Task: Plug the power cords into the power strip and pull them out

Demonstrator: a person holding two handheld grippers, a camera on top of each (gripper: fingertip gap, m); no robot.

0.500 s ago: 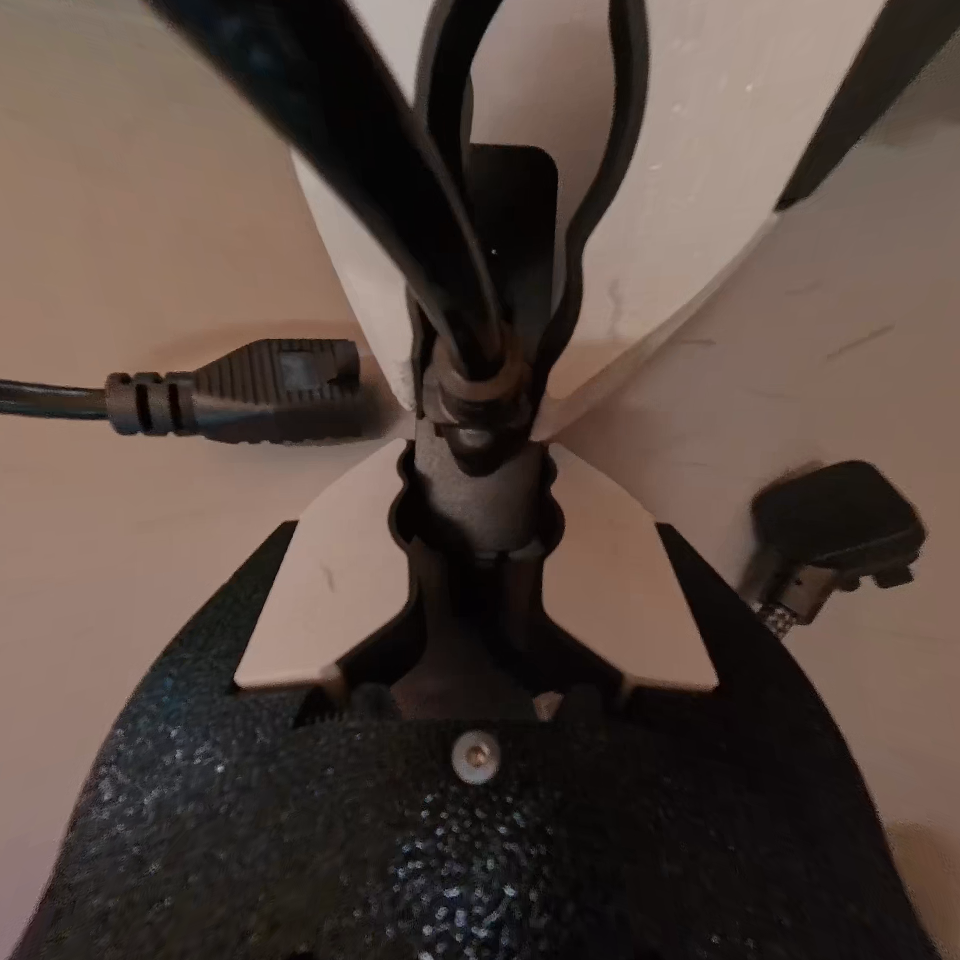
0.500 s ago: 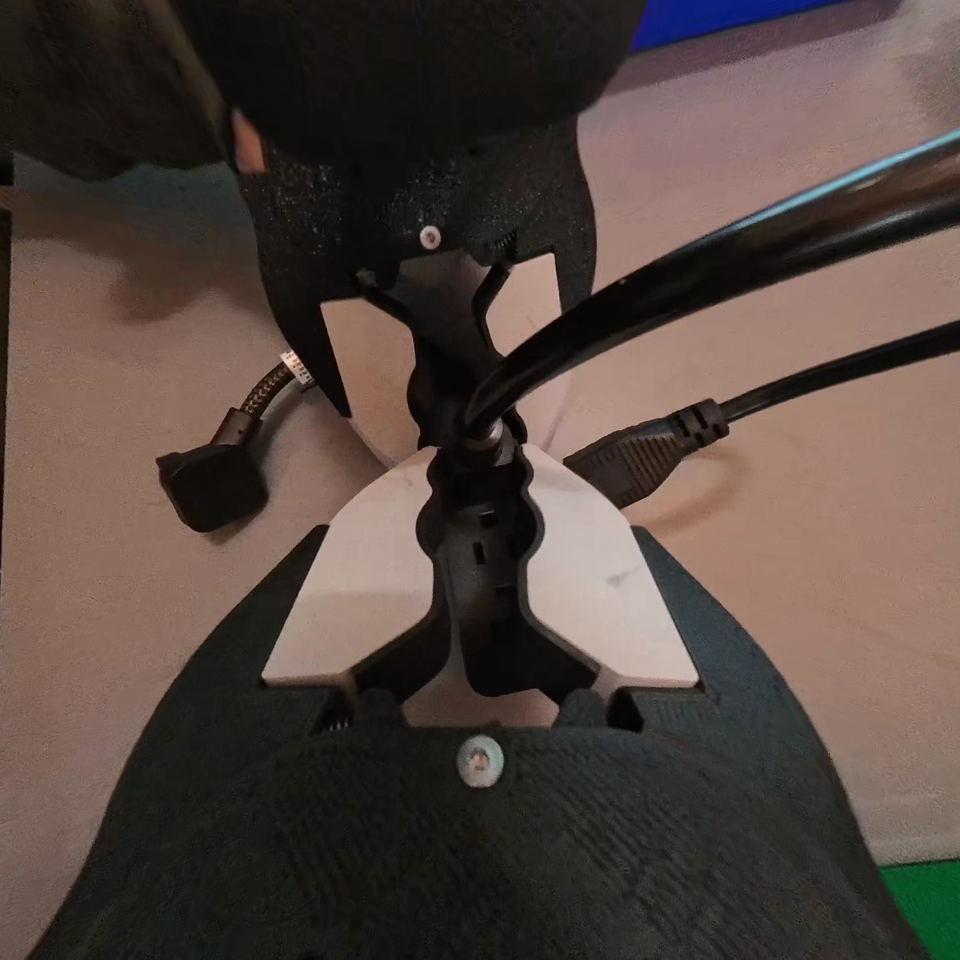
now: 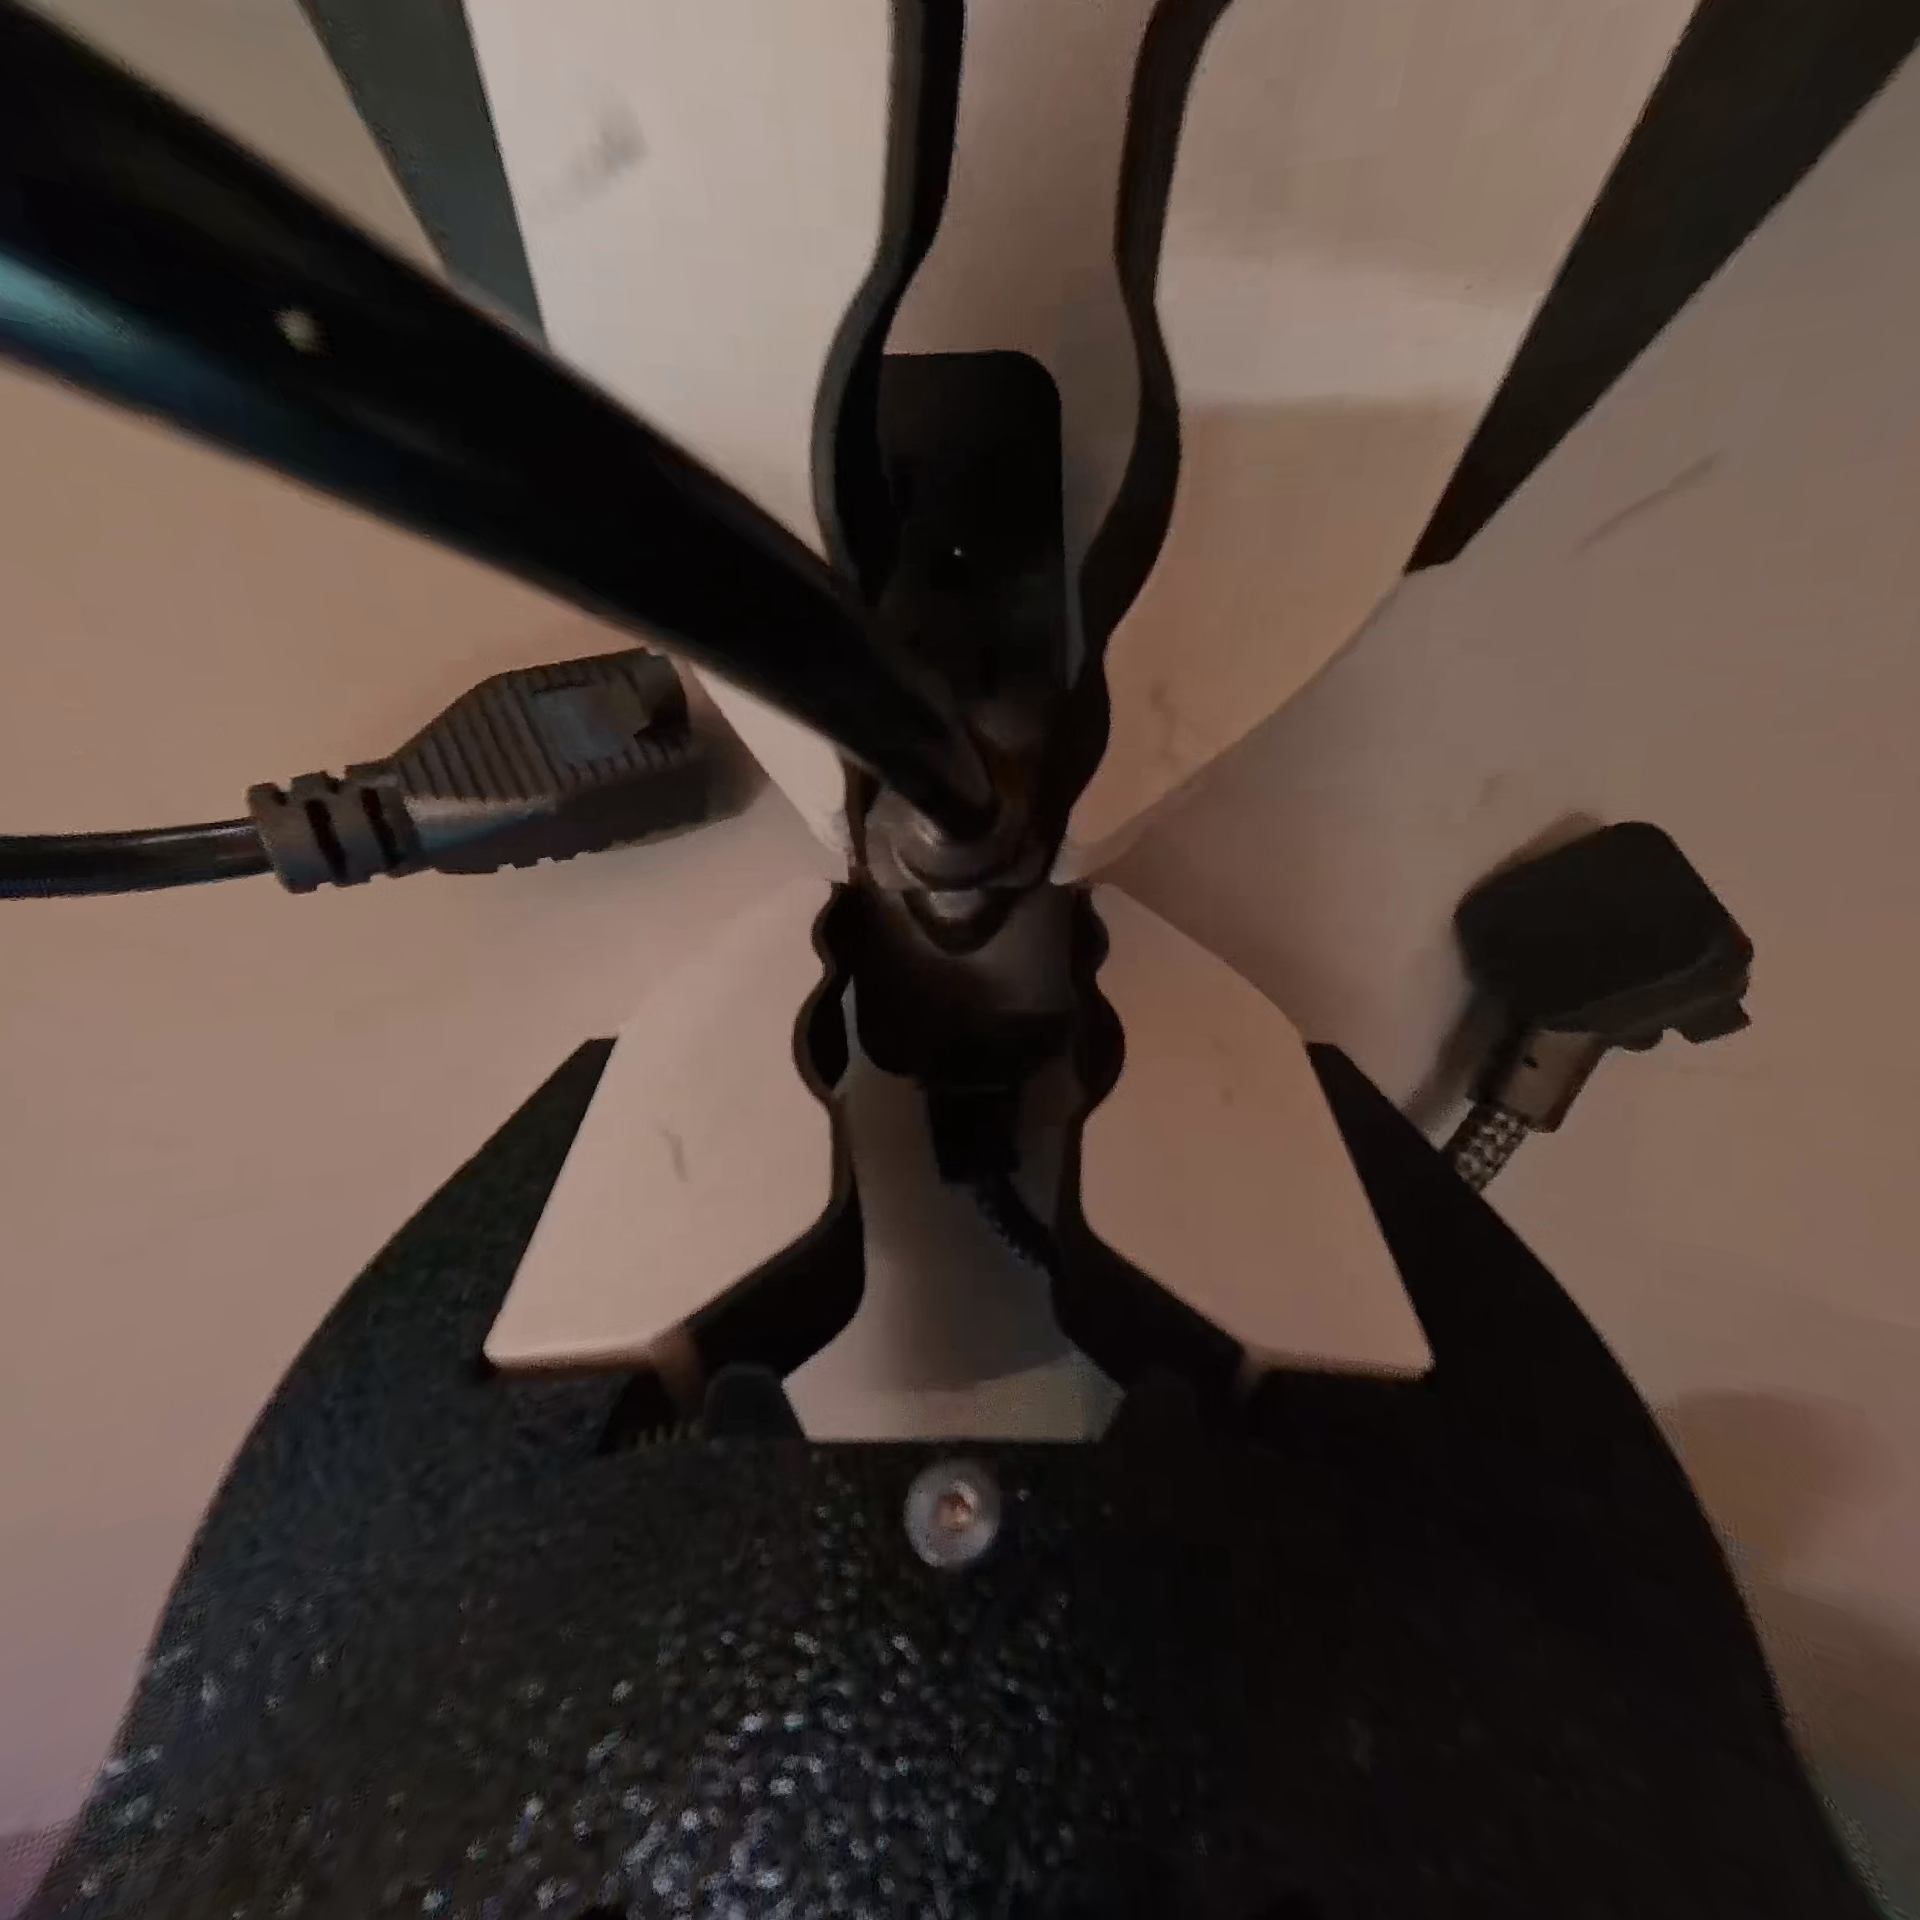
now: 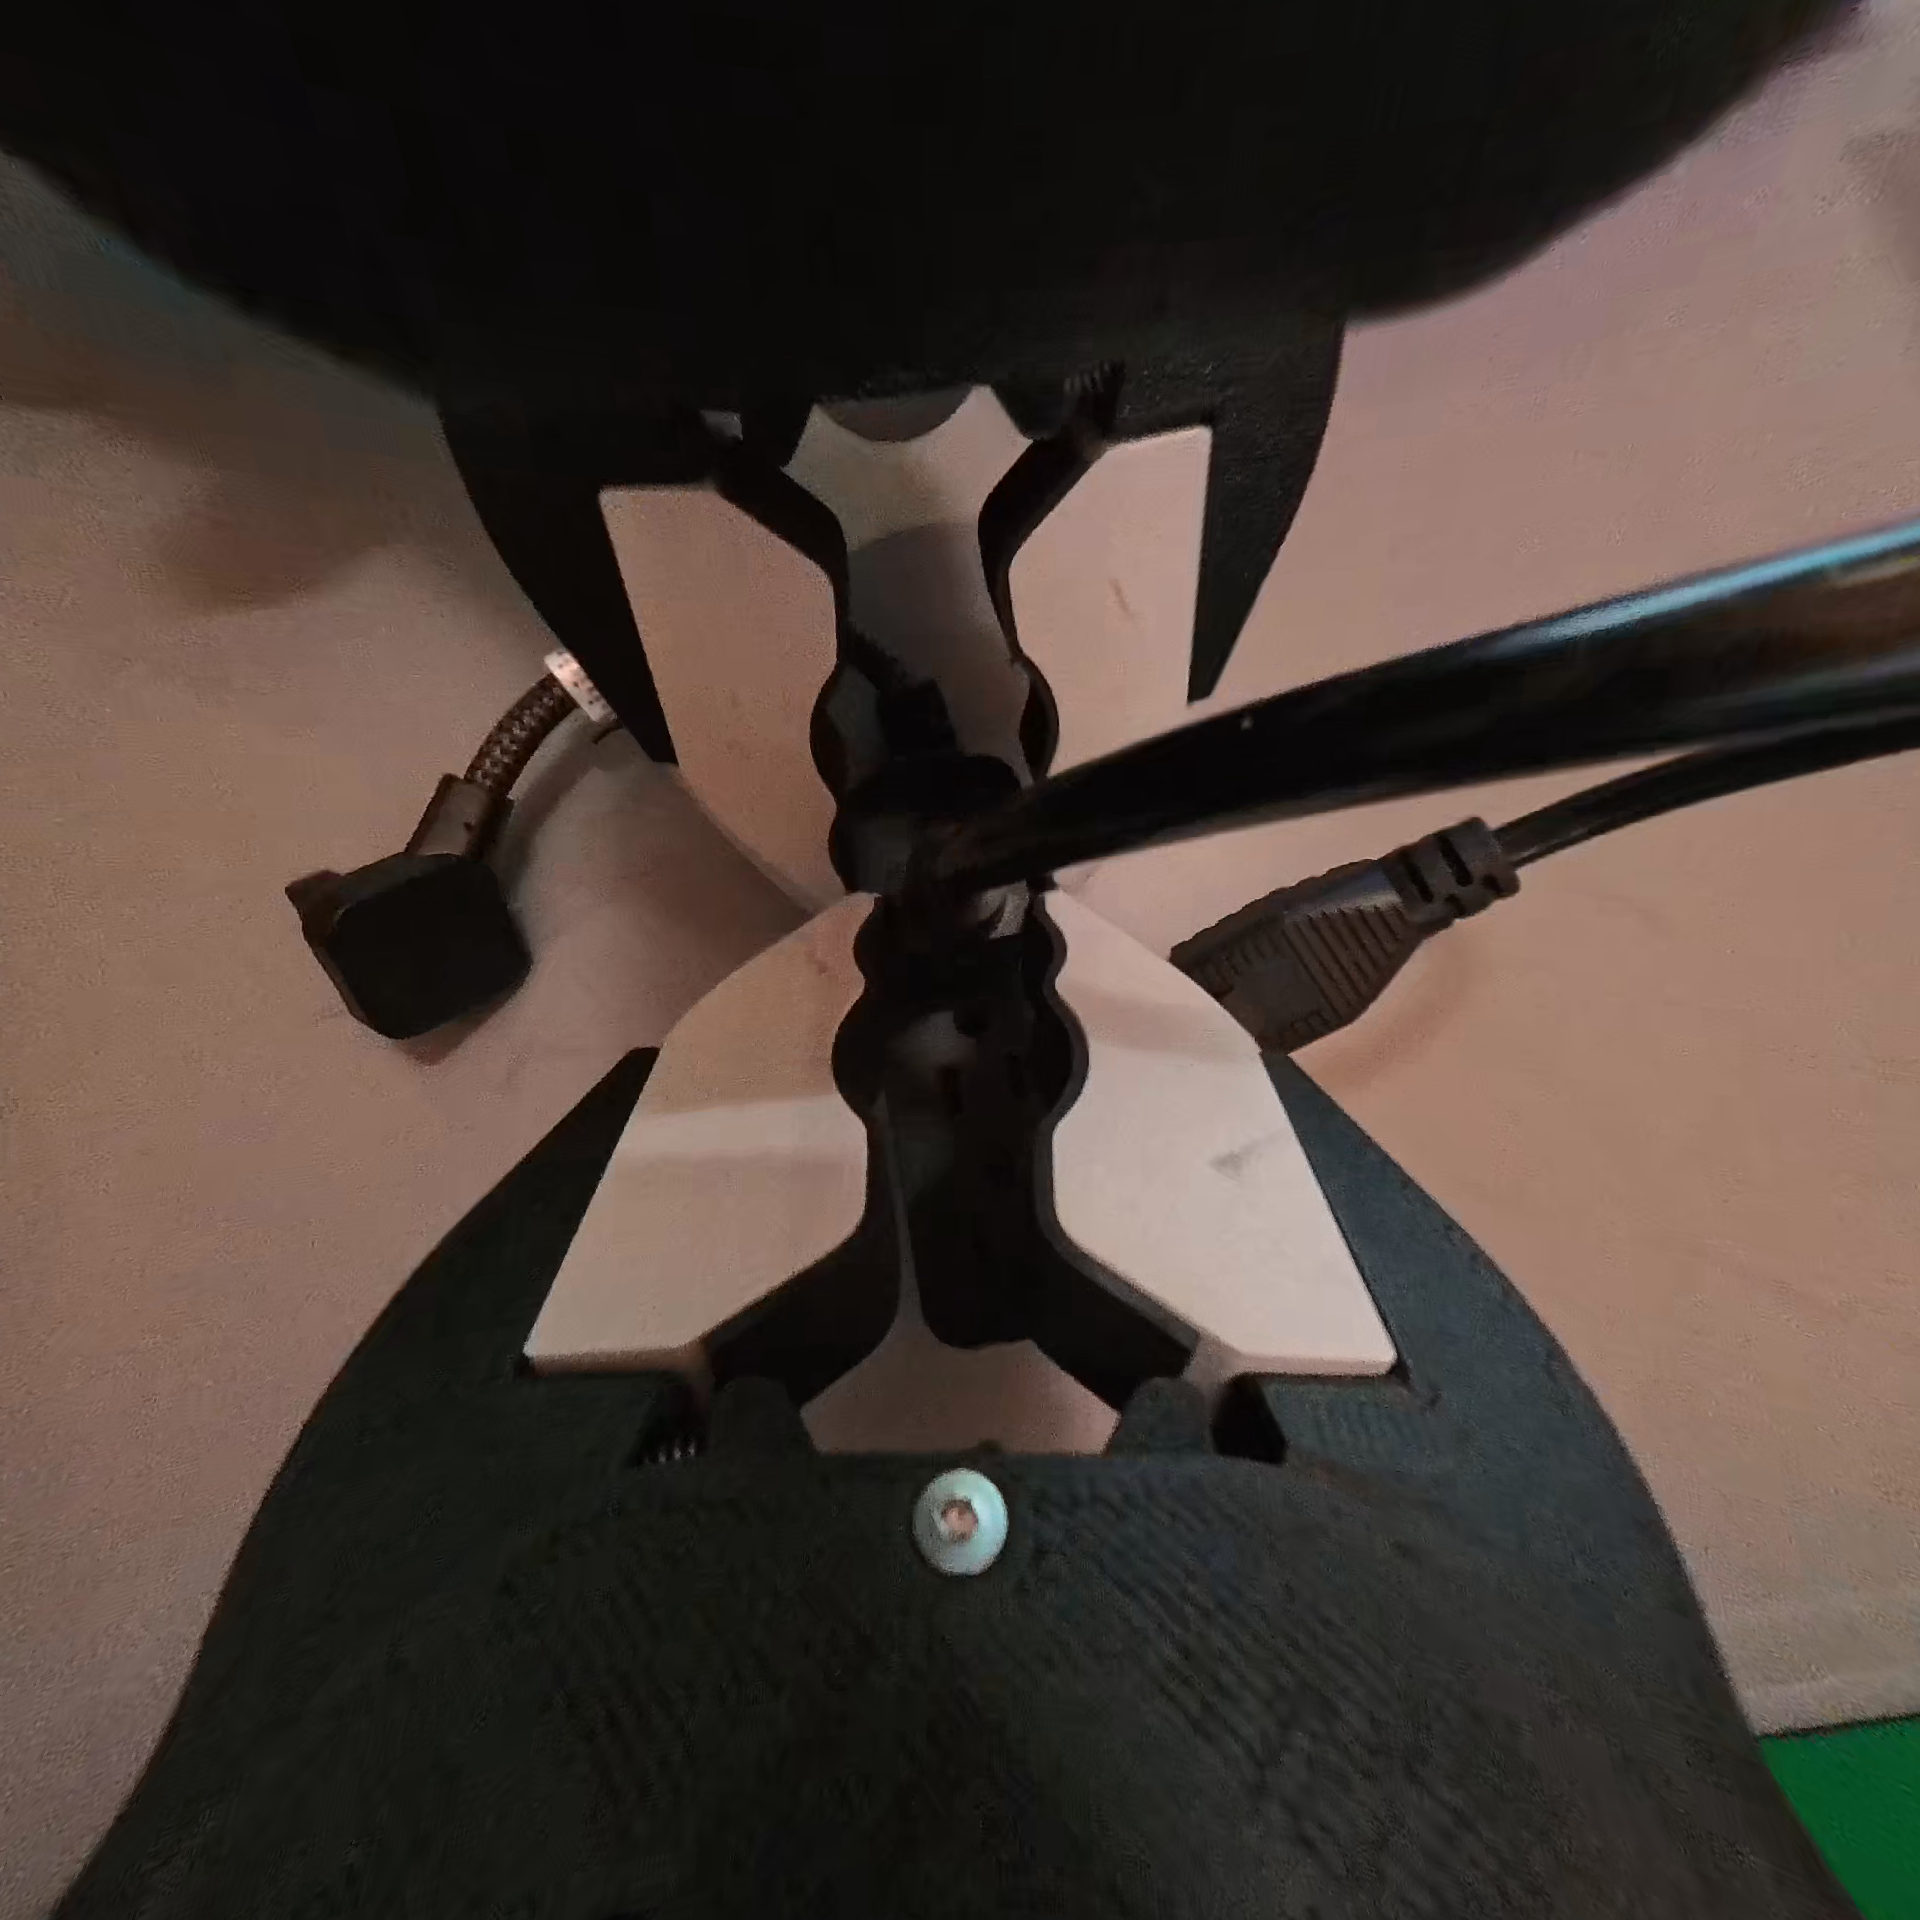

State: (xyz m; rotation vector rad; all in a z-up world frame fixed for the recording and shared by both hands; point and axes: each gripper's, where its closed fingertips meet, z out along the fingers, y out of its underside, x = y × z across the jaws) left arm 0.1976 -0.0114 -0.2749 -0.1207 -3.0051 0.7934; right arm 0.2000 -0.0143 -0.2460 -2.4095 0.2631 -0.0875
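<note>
In the left wrist view, the left gripper [image 3: 961, 914] is seen clamped on a black plug [image 3: 956, 977], whose thick cord [image 3: 436, 416] is cut off at the upper left. A loose connector [image 3: 540, 769] lies on the table [image 3: 208, 1143].

In the right wrist view, the right gripper [image 4: 956, 935] is pinched on a dark part, hard to make out. No writing can be read.

Two grippers [image 4: 951, 914] [image 3: 961, 894], three plugs [image 3: 540, 769] [image 3: 1600, 935] [image 3: 951, 966]
</note>
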